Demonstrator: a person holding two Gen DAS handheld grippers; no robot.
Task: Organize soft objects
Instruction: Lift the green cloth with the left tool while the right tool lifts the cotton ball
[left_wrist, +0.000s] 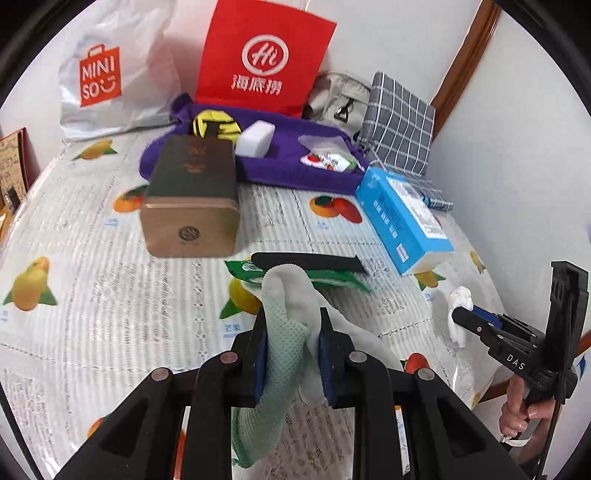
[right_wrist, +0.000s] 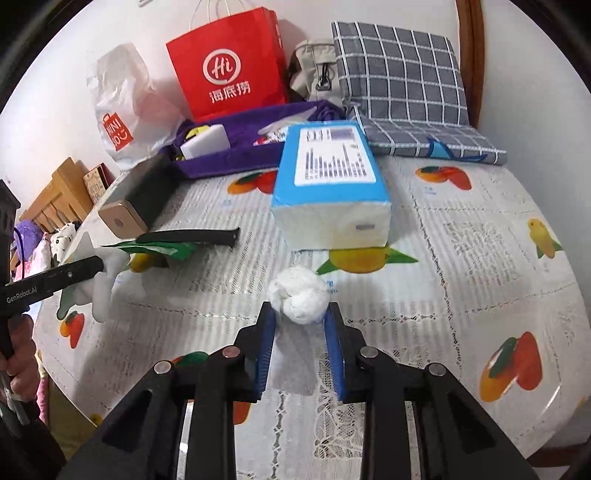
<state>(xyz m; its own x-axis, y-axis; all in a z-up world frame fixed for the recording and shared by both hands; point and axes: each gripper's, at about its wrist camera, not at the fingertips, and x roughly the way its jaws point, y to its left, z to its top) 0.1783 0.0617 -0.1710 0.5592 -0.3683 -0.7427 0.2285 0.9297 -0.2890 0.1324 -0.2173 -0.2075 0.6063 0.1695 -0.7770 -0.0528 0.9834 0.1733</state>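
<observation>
Cloth (left_wrist: 291, 332), pale green mesh and limp, hangs clamped in my left gripper (left_wrist: 291, 325); purple tray (left_wrist: 295, 173) lies ahead across the table, beyond the gold box (left_wrist: 192, 206). My right gripper (right_wrist: 300, 317) pinches a crumpled white tissue ball (right_wrist: 299, 299), blue tissue pack (right_wrist: 328, 192) blocking its path.

Both pictures are bright and evenly lit by soft, diffuse light; the source itself is not visible. Shadows are weak: a pale grey one lies under the white crumpled paper ball (right_wrist: 299, 301). The glossy fruit-printed tablecloth (left_wrist: 92, 236) shows a mild sheen. The fisheye lens bends straight lines strongly near the edges, and black corners frame each view. The brown rectangular tin box (left_wrist: 192, 199) looks slightly blurred.
</observation>
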